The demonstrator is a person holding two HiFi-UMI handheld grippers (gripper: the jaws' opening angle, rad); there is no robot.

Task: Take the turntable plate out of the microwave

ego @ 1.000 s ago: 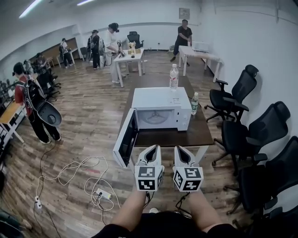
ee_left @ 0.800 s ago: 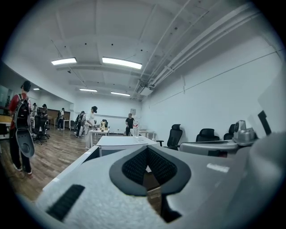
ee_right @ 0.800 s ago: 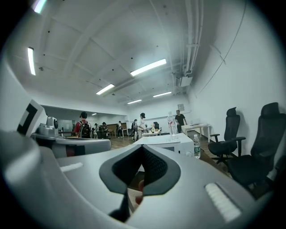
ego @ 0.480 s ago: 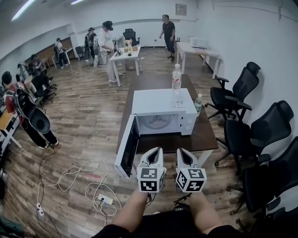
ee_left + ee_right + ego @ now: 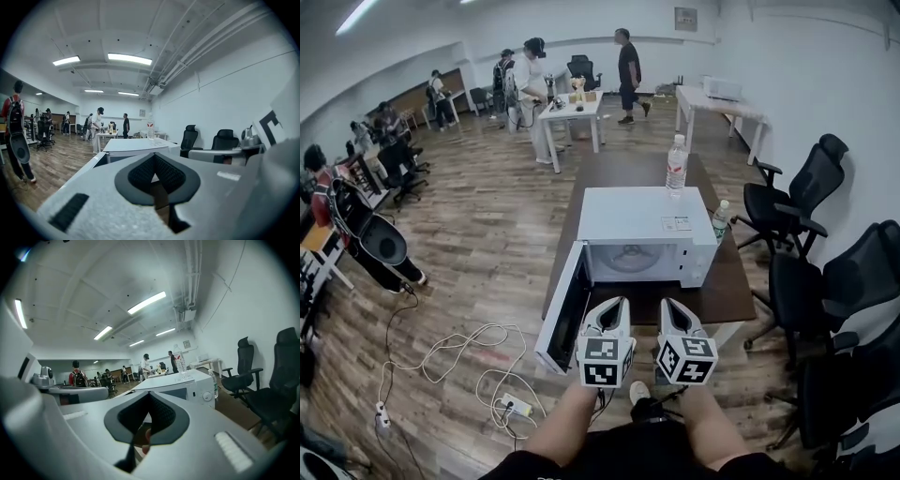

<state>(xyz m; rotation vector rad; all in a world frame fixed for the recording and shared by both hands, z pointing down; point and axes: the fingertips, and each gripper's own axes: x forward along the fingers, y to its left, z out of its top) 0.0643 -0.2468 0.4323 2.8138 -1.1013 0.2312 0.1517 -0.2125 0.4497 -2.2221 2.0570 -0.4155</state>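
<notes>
The white microwave [image 5: 642, 214] stands on a dark brown table [image 5: 717, 292], with its door [image 5: 565, 314] swung open to the left. Inside the cavity the glass turntable plate [image 5: 630, 261] lies flat. Both grippers hover side by side in front of the table edge, short of the microwave. My left gripper [image 5: 612, 307] is shut with nothing in it, and my right gripper [image 5: 668, 307] is also shut and empty. In the left gripper view the left gripper [image 5: 154, 156] points at the microwave's top [image 5: 133, 144]. In the right gripper view the right gripper [image 5: 149, 395] points at the microwave's front [image 5: 183, 391].
A tall water bottle [image 5: 676, 165] stands behind the microwave and a small bottle [image 5: 719, 220] to its right. Black office chairs [image 5: 792, 202] line the right wall. Cables and a power strip [image 5: 508, 403] lie on the floor at left. Several people stand at far tables.
Both grippers have moved forward together and a little down, nearer the table and the open microwave. At the back a person in black has walked to the left.
</notes>
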